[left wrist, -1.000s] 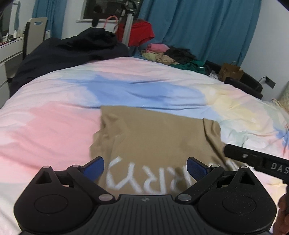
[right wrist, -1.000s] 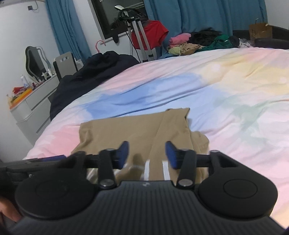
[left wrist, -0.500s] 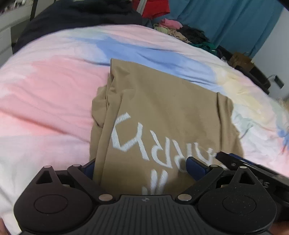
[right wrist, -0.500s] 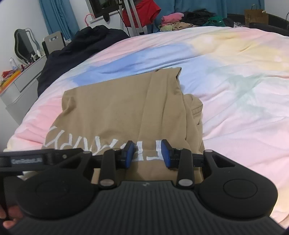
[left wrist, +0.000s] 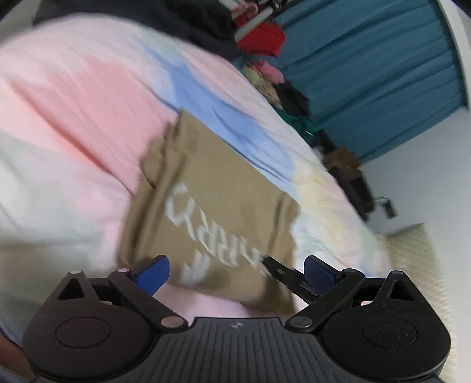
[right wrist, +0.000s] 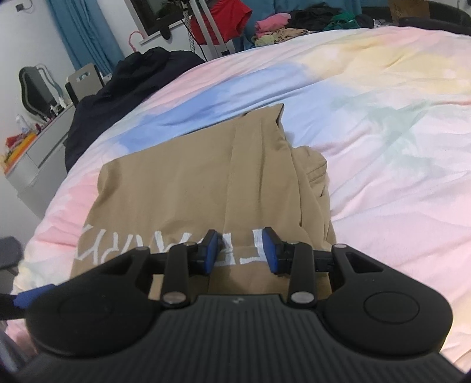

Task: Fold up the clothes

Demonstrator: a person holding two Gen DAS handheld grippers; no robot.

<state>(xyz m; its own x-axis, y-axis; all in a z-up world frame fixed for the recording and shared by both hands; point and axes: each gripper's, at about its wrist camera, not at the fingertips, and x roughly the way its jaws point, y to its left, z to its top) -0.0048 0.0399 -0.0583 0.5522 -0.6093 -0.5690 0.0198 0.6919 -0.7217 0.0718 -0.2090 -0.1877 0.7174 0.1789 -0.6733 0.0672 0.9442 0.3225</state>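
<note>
A tan T-shirt with white lettering lies folded into a rectangle on the pastel bedspread; a bunched sleeve sticks out at its right side. It also shows, blurred, in the left wrist view. My right gripper hovers open over the shirt's near edge, above the lettering, holding nothing. My left gripper is wide open and empty above the shirt's near edge. A finger of the right gripper shows in the left wrist view.
A dark garment lies at the bed's far left. A heap of clothes and a red garment on a stand sit beyond the bed by blue curtains. A dresser stands to the left.
The left gripper has swung and tilted, so its view is blurred and rotated. The right gripper has lifted slightly and its jaws opened a little wider. The shirt has not moved.
</note>
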